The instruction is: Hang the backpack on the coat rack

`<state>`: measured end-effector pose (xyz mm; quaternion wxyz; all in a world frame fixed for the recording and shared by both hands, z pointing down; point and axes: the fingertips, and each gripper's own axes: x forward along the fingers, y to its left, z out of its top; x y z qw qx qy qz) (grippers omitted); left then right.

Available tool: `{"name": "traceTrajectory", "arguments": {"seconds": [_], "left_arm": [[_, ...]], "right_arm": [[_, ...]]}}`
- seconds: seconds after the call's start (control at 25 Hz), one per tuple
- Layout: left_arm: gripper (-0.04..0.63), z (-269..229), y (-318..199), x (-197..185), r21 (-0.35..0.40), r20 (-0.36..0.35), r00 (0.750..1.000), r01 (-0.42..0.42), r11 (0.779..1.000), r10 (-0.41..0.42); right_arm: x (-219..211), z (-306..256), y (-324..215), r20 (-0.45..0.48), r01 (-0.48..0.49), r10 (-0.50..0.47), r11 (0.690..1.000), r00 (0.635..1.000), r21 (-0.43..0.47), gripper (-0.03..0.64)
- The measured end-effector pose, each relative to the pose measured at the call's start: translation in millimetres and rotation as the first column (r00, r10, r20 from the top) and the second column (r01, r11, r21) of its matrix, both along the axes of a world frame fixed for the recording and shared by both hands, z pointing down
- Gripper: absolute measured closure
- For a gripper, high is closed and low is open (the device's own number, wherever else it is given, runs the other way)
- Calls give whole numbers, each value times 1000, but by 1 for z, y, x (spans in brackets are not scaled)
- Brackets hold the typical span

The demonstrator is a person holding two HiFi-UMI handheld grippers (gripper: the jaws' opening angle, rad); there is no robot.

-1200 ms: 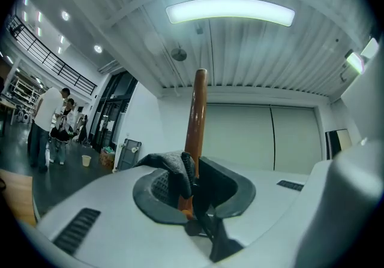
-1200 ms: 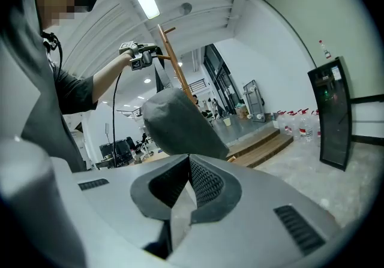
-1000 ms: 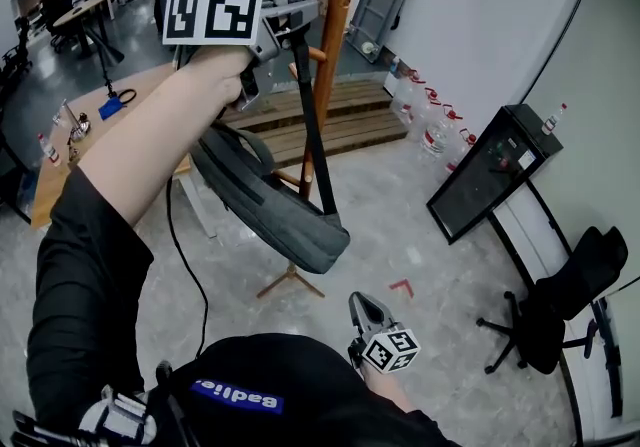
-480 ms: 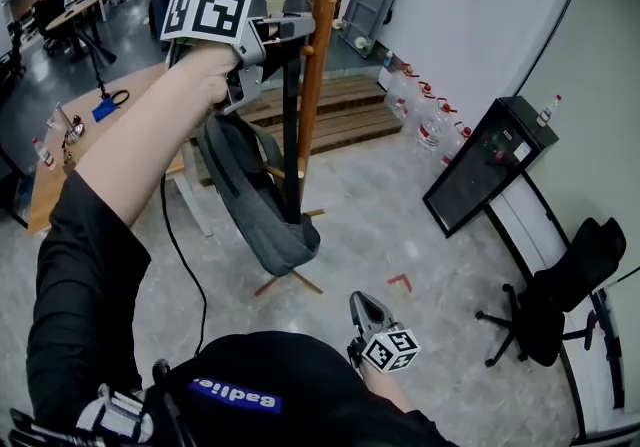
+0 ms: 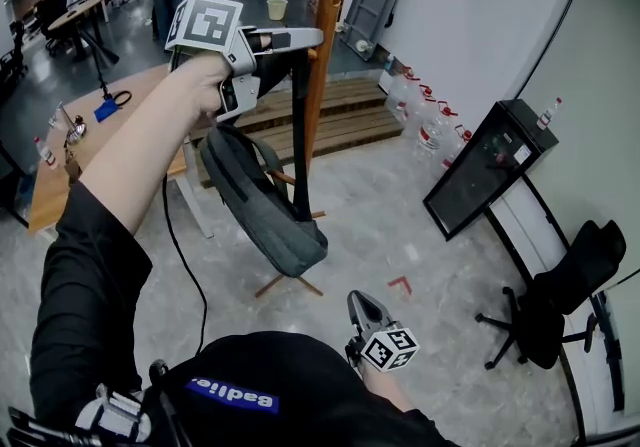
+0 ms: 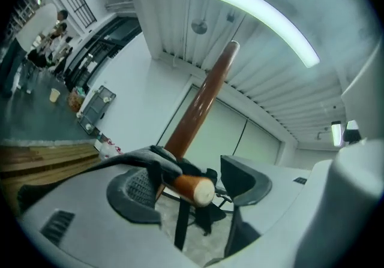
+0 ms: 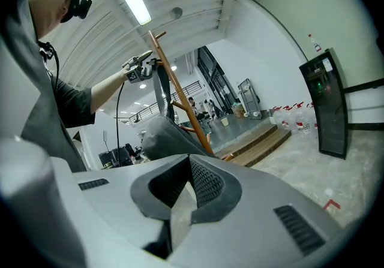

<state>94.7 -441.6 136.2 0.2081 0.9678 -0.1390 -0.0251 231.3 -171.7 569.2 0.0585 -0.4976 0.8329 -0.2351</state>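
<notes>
A grey backpack [image 5: 270,215] hangs by its black strap [image 5: 298,135] beside the brown pole of the coat rack [image 5: 325,55]. My left gripper [image 5: 300,40] is raised at the pole and its jaws are opening. In the left gripper view the strap [image 6: 150,159] is draped over a wooden peg [image 6: 192,187] that pokes between the spread pads; the strap lies against the left pad and nothing is pinched. The left gripper [image 6: 189,186] faces the pole [image 6: 201,102]. My right gripper [image 5: 365,313] stays low near my body, shut and empty. From there the backpack [image 7: 162,135] shows.
A black cabinet [image 5: 490,170] leans at the right wall with an office chair [image 5: 570,295] near it. Water bottles [image 5: 425,120] and a wooden platform [image 5: 340,120] lie behind the rack. A wooden table [image 5: 60,185] is at left. People stand far back.
The left gripper has come down a little at the pole and its jaws have spread apart. The backpack swung in toward the pole and now hangs from the strap over the peg.
</notes>
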Motion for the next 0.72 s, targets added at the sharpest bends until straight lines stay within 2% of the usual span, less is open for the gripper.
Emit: {"name": "traceTrajectory", "arguments": {"seconds": [0.12,0.32,0.56,0.72], "left_arm": [[275,25,7,6,-18,21,998,-60,998,60],[275,44,16,4,37,67,998,9,999,-12],[275,59,23,7,134,51,998,27,991,-34],[275,71,21,0,194,38,993,103,976,-113]], "right_arm": [[-1,0,1,-4,5,-5,1000,1000,6,611],[-3,3,4,-25,17,-17,1000,1000,1,611],[-9,5,9,-45,42,-42,999,998,-1,611],[-11,8,12,-52,71,-71,997,996,-4,611]]}}
